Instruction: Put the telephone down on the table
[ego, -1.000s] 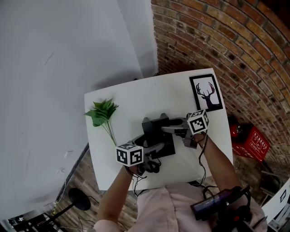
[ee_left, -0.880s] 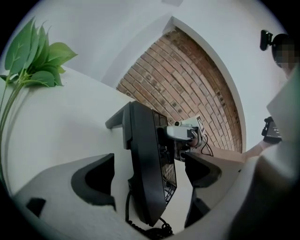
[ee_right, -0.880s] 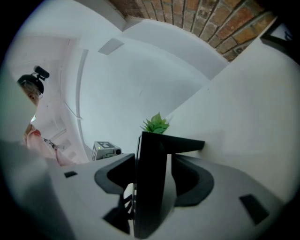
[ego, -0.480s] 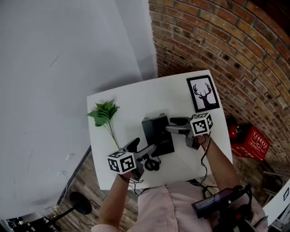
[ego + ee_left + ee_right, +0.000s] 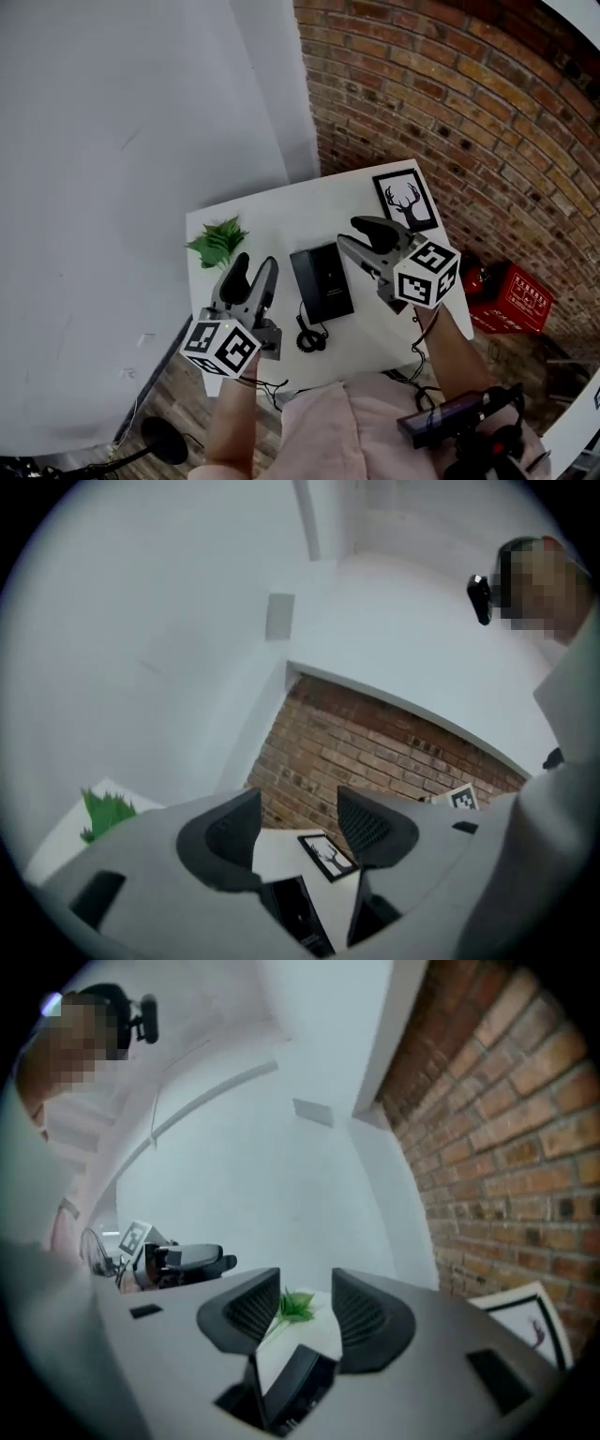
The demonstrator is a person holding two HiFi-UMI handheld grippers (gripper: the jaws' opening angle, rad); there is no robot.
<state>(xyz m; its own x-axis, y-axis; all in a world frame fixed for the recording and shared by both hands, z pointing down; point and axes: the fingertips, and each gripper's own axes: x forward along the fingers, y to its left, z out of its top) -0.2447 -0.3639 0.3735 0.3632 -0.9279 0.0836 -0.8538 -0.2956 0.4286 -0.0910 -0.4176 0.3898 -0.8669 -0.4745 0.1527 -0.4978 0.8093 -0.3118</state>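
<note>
The black telephone [image 5: 322,279] lies flat on the white table [image 5: 272,214], its coiled cord [image 5: 309,339] at the near edge. My left gripper [image 5: 253,270] hangs in the air left of the phone, well above the table. My right gripper [image 5: 361,234] hovers over the phone's right side. Both stand open and empty; their jaws have just been closing partway with nothing between them. In the left gripper view the telephone [image 5: 300,916] shows far below the gripper [image 5: 298,827]. The right gripper view shows the gripper [image 5: 307,1312] above the telephone [image 5: 300,1382].
A framed deer picture [image 5: 403,202] lies at the table's far right corner. A green plant sprig [image 5: 217,244] lies at the left edge. A brick wall [image 5: 450,103] runs behind and to the right, with a red crate [image 5: 506,295] on the floor.
Both grippers have risen off the telephone and drawn apart, left one to the left, right one to the right. The telephone stays on the table. Both pairs of jaws stand narrower than half a second ago.
</note>
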